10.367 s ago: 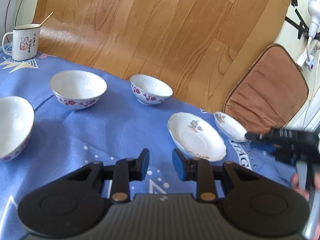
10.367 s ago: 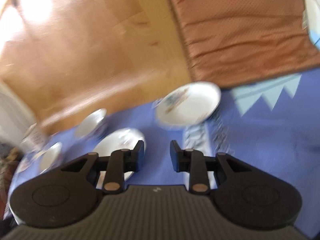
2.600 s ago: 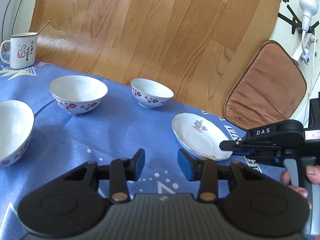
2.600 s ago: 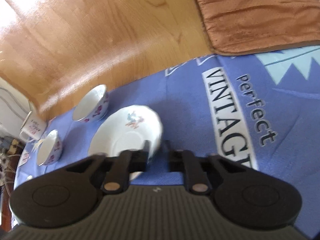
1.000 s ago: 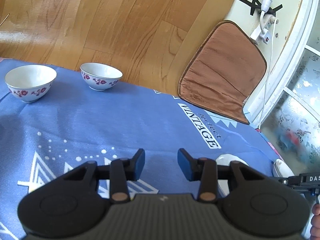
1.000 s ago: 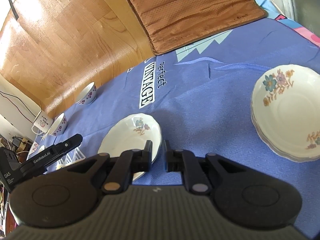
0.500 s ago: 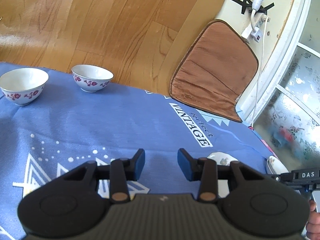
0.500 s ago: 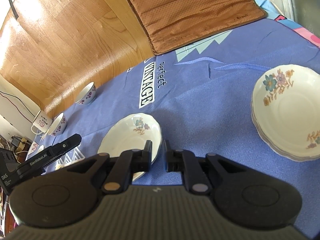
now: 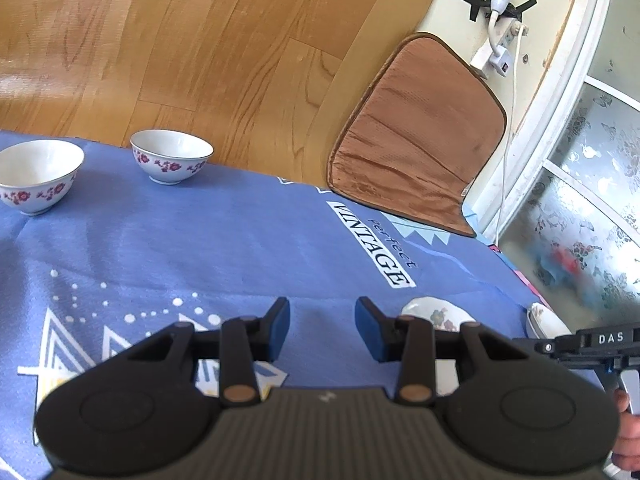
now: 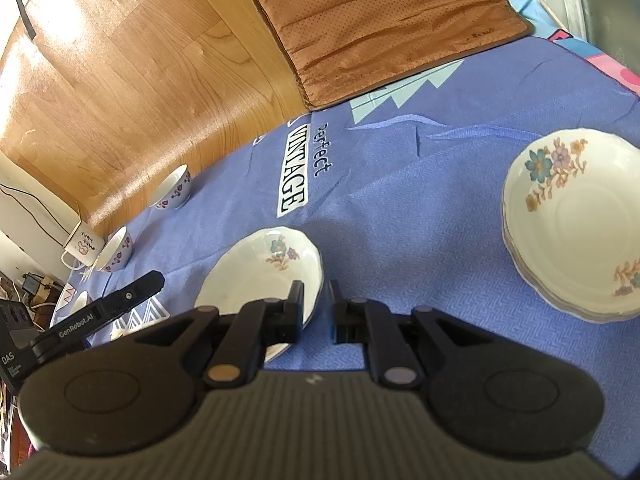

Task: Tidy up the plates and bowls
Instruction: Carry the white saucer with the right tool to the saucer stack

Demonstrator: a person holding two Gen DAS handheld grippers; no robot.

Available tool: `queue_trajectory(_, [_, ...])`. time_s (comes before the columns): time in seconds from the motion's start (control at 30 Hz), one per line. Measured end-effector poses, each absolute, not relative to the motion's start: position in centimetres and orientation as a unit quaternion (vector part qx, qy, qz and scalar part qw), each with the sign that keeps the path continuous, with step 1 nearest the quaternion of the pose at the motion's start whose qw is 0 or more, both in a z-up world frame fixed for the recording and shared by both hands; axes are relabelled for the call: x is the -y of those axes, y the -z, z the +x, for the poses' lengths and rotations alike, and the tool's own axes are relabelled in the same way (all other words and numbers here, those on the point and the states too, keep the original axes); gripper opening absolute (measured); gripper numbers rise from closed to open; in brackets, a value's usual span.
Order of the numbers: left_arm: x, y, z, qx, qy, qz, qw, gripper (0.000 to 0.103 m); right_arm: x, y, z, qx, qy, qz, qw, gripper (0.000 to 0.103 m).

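Two hand-held grippers are working over the blue cloth on my worktop. My right hand-held gripper is pinching the rim of a floral plate, one finger above the rim and one beside it, low in the middle of the right wrist view. I cannot tell whether that plate is hanging just above the cloth or touching it. Well apart, at the right edge of that view, a stack of floral plates is sitting on the cloth.

My left hand-held gripper is hovering with its blue-padded fingers spread wide and nothing between them. In its view the held plate is peeking out just right of the right finger, and the stack's edge is showing at lower right beside the other tool.

Two rose-patterned bowls, one and another, are standing upright at the upper left of the left view, near the cloth's far edge. A brown cushion is lying at the upper right, overlapping the cloth's corner. A white mug is sitting at the left edge of the right view, next to a bowl.
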State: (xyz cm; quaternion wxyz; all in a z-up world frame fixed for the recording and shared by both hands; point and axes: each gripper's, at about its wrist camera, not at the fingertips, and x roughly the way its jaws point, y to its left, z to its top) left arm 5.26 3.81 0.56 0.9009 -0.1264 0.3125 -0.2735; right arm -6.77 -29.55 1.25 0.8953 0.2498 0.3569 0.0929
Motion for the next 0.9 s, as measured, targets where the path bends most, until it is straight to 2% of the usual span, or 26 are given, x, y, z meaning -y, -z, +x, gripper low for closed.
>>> queue_trajectory(0.6, [-3.4, -1.4, 5.0, -0.340, 0.296, -0.151, 0.880, 0.037, 30.1, -1.8, -7.7, -0.339, -0.092, 0.246, 0.903, 0.015])
queue_trajectory(0.9, [0.3, -2.2, 4.2, -0.380, 0.330, -0.134, 0.854, 0.037, 29.9, -1.7, -8.2, -0.331, -0.096, 0.241, 0.907, 0.015])
